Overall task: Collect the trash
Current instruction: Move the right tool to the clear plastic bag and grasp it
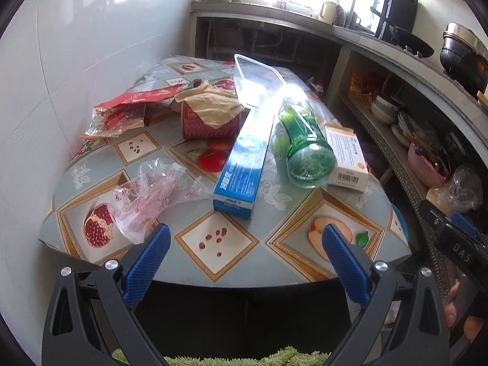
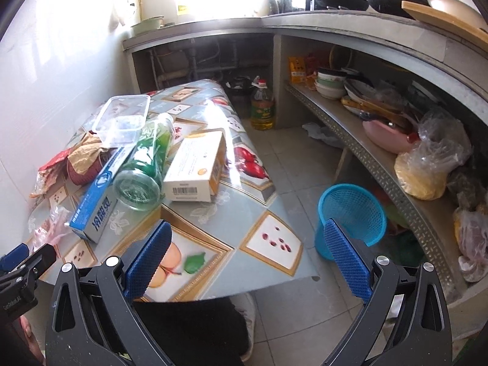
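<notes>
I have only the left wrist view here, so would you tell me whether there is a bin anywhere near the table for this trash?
Observer: Yes, the right wrist view shows a blue mesh basket standing on the floor tiles off the table's right edge.
Operator: Thank you. Does anything already lie in it?
Observer: I cannot tell; only its rim and part of its inner wall show, behind the right gripper.
Operator: Is that gripper holding something?
Observer: No, its jaws stand wide open and empty over the table's near corner.
Operator: Anything else on the floor there?
Observer: A yellow oil bottle stands past the table's far end.
</notes>
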A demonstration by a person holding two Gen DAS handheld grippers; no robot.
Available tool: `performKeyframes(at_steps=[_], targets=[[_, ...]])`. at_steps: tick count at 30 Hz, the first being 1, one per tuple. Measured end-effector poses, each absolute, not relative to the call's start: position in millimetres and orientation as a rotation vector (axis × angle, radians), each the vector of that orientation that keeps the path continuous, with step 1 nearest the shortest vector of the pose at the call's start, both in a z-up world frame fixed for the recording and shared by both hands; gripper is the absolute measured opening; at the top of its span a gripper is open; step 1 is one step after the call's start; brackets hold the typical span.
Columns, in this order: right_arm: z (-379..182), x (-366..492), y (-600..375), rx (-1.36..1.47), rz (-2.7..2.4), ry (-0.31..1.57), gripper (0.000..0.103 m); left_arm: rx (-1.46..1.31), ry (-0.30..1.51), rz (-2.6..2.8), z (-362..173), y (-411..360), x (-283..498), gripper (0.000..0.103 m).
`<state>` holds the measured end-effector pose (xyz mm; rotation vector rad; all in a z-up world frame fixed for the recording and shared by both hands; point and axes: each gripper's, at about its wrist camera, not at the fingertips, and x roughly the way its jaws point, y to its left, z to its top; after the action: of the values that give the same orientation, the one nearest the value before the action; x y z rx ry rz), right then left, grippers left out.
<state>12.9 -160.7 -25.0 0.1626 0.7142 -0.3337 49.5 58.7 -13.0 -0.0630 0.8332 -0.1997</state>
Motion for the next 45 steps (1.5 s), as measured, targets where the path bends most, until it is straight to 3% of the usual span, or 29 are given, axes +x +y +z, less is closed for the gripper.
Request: performKeyframes(at_steps=[10, 18, 28, 36, 45], targets=[[-4.5, 62.5, -116.6, 0.128, -0.172, 0.628, 0.095, -0.181, 0.742, -0.24, 1.2, 133.6, 96.4, 0.097], [-12.7, 68.1, -65.9, 0.125, 0.095, 0.588, 0.095, 0.036, 0.663, -0.175, 1.3, 182.3, 108.9, 0.097], [-43.0, 88.0, 25.8, 0.308, 0.442, 0.837, 0.095, -0.055, 0.678, -0.072, -3.1, 235.0, 111.5, 0.097], [-58.2, 122.6, 54.0, 0.361, 0.355, 0.969, 0.096, 0.015, 0.53, -0.024, 29.5, 235.4, 103.1, 0.09], [-81.4, 150.7, 78.5, 0.317, 0.235, 1.022, 0.095, -0.036, 0.512, -0.053, 34.2, 243.5, 102.4, 0.083]])
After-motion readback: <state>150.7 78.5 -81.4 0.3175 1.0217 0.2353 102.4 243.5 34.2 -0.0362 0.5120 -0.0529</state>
